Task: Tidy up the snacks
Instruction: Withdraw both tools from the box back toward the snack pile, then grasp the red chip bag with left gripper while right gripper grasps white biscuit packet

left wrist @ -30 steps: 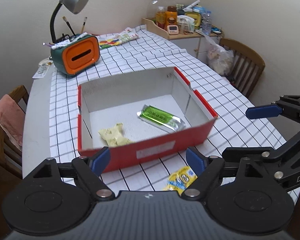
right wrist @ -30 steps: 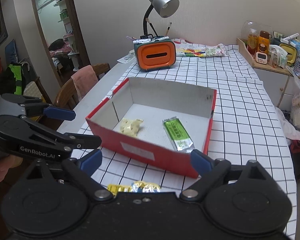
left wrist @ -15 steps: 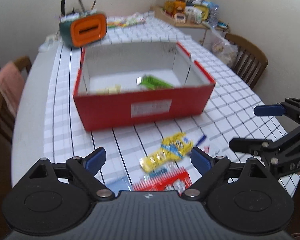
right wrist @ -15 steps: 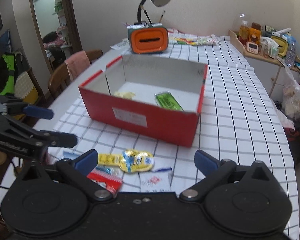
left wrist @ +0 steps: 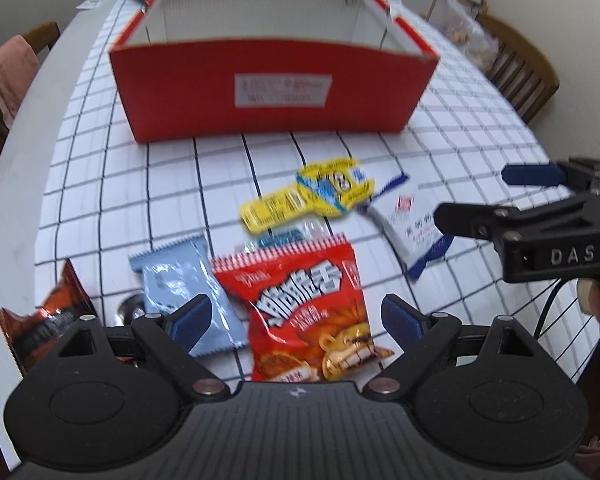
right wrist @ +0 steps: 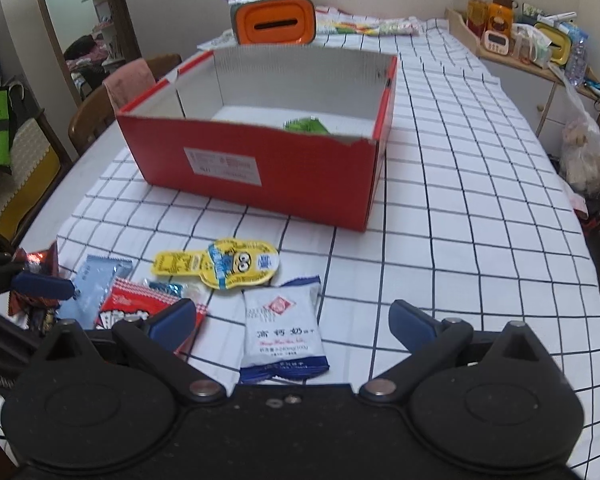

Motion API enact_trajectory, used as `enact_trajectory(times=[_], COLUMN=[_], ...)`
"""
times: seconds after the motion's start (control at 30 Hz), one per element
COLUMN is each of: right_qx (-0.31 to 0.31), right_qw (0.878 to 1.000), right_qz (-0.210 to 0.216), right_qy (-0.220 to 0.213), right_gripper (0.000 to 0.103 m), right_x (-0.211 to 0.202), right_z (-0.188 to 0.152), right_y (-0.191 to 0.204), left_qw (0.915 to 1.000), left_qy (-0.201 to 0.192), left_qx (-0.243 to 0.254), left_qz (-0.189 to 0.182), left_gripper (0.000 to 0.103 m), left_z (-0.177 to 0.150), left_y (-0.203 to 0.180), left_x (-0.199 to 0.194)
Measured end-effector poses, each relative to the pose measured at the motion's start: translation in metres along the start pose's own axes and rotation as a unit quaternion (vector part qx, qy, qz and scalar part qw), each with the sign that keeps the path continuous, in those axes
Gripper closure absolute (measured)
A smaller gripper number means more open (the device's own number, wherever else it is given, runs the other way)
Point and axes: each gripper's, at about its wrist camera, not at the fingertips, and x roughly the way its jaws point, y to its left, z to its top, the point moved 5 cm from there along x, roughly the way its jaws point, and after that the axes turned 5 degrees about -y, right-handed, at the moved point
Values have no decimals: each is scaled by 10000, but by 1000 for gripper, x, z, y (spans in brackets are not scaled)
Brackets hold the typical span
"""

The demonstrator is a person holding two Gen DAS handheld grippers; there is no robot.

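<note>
1. On the checked tablecloth [left wrist: 172, 184], as seen by the left wrist camera, a red cardboard box [left wrist: 274, 88] is set beyond a loose cluster of snack packets.
2. The left gripper [left wrist: 296, 320] is held low over the near packets with its jaws spread wide and nothing between them.
3. A red snack bag [left wrist: 304, 304] is seen lying between the blue finger pads, with a pale blue wrapper [left wrist: 188, 280] just beside it on the left and a brown-orange packet [left wrist: 46, 316] further left at the table edge.
4. A yellow minion-printed packet [left wrist: 312, 196] is placed between the red bag and the box; a white-and-blue sachet [left wrist: 412, 224] lies to its right.
5. The right gripper [left wrist: 540, 200] is seen at the right edge, its jaws parted and empty.
6. Through the right wrick camera's counterpart, the right wrist view, the right gripper [right wrist: 292, 320] is shown with jaws released, hovering over the white-and-blue sachet [right wrist: 284, 332], which is not touched.
7. The yellow minion-printed packet [right wrist: 220, 266] is seen just beyond the sachet, and the red snack bag [right wrist: 140, 308] to its left, partly hidden by a finger.
8. Inside the red cardboard box [right wrist: 260, 168] a green wrapper [right wrist: 306, 125] is visible over the front wall.
9. An orange tissue holder [right wrist: 274, 24] is stood behind the box at the far end of the table.
10. The left gripper [right wrist: 32, 280] is glimpsed at the left edge; a blue pad is shown over the brown-orange packet [right wrist: 40, 260].
</note>
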Motion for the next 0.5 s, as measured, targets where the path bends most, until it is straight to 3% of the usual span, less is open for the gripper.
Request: enact_trajectory(times=[0.27, 0.5], right_qx=[-209, -807], right_qw=[9985, 9944], right_qz=[-61, -183], right_qy=[499, 651], right_gripper=[1, 10], right_x=[34, 53], right_z=[-17, -26], right_y=[0, 10], left_qw=[9994, 9979], left_qy=[321, 553], left_qx=[-26, -138], left_qz=[128, 305], left_gripper=[11, 11], left_z=[-7, -10], left_y=[-10, -11], left_x=[19, 33])
